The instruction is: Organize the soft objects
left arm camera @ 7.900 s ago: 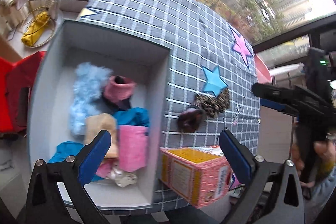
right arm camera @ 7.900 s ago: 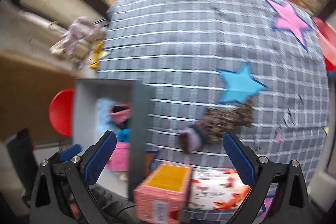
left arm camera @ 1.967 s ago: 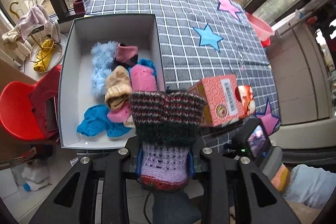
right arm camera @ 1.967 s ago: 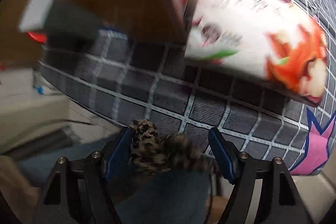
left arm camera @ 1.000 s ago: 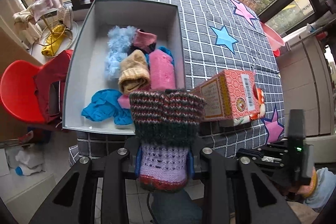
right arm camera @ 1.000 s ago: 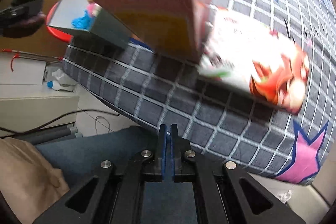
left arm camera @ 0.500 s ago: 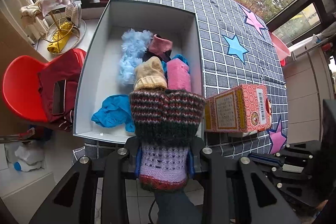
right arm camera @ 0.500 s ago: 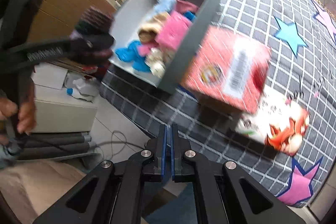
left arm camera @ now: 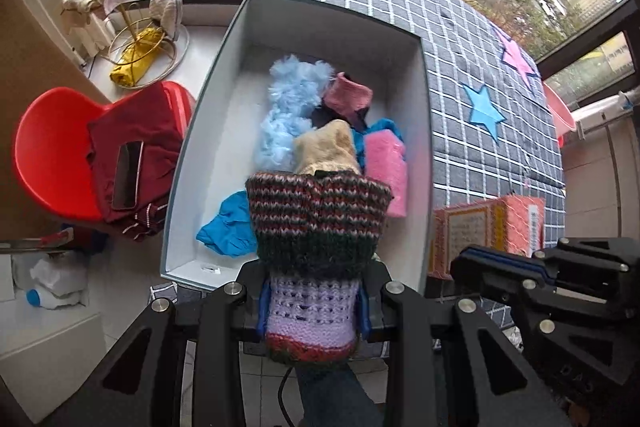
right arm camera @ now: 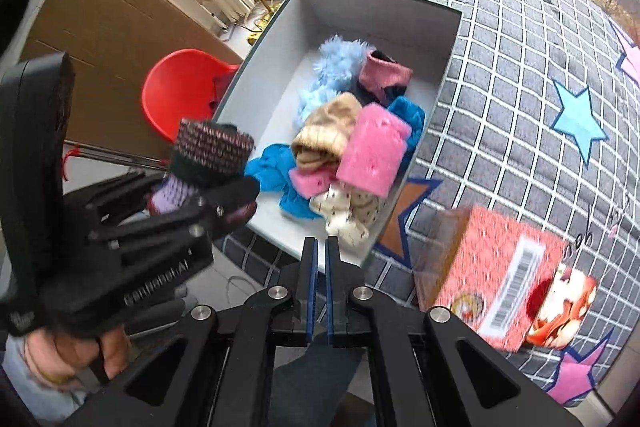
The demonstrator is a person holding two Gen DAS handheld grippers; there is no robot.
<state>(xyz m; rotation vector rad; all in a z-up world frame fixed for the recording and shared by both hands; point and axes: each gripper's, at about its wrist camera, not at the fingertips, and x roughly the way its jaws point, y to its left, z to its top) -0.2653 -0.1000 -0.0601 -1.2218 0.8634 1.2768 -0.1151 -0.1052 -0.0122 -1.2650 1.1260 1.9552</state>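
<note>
My left gripper [left arm camera: 312, 307] is shut on a striped knitted sock [left arm camera: 316, 227] with a lilac foot and holds it upright above the near end of the grey box [left arm camera: 424, 131]. The same sock [right arm camera: 208, 151] and left gripper [right arm camera: 224, 199] show in the right wrist view, left of the box [right arm camera: 452, 39]. The box holds several soft things: a fluffy light-blue piece [left arm camera: 288, 103], a beige sock [left arm camera: 324, 147], a pink one [left arm camera: 386, 163] and a blue cloth [left arm camera: 228, 227]. My right gripper [right arm camera: 319, 251] is shut and empty, near the box's front edge.
The box stands on a grey checked tablecloth [left arm camera: 460, 39] with star patches. A pink carton [right arm camera: 492, 275] and a snack bag [right arm camera: 560, 311] lie right of the box. A red chair [left arm camera: 52, 155] with dark red clothes and a phone stands left, beside a gold rack [left arm camera: 136, 39].
My left gripper has carried the sock forward, closer over the box's near end. My right gripper, shut and empty, has swung up and round towards the box.
</note>
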